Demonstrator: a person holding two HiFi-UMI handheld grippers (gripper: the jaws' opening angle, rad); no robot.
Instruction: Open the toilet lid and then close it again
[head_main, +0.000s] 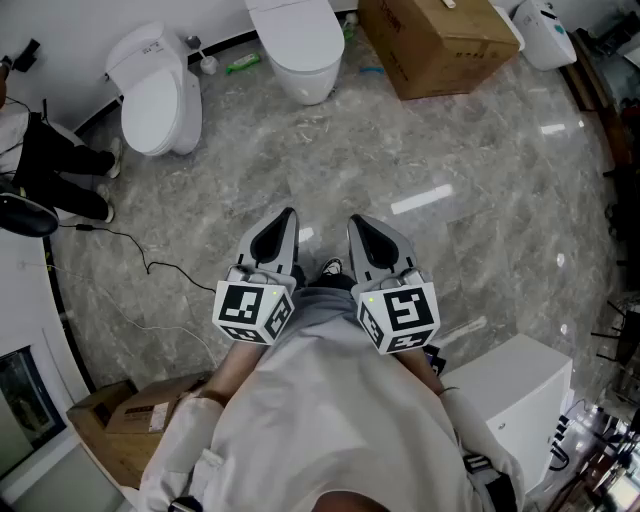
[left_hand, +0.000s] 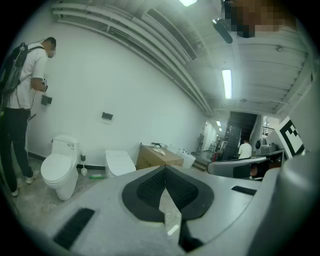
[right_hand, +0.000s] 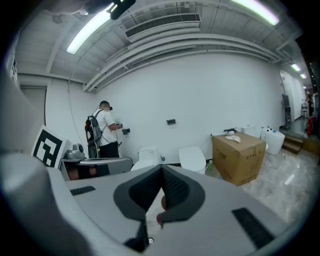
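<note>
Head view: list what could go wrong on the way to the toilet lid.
1. A cable trails over the floor on the way to the left toilet; feet could snag it.
2. A person stands beside that toilet and might get bumped.
3. The left gripper and right gripper are both shut, so they may slip off the lid rather than hook it.

Left gripper (left_hand: 165, 172) — jaws together, toilet (left_hand: 59, 170) beyond
</note>
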